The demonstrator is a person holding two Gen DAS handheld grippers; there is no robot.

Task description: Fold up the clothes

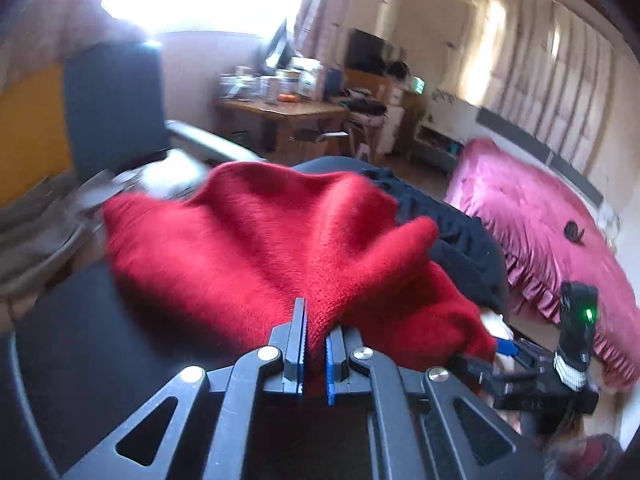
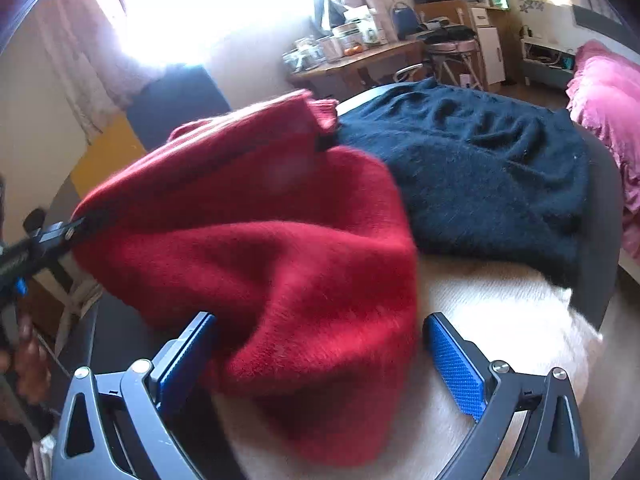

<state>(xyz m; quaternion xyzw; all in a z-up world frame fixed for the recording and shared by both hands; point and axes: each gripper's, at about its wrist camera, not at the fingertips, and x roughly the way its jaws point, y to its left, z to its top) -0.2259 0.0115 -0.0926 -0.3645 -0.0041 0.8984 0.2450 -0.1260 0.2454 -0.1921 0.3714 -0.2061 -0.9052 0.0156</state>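
Knitwear is soft and limp: the red sweater (image 1: pixel 256 248) is pinched by the left gripper (image 1: pixel 314 344); the right gripper (image 2: pixel 320 344) is spread around its bunched edge.

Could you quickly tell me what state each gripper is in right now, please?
Left gripper: shut on the red sweater.
Right gripper: open, jaws wide with the red sweater between them, not pinched.
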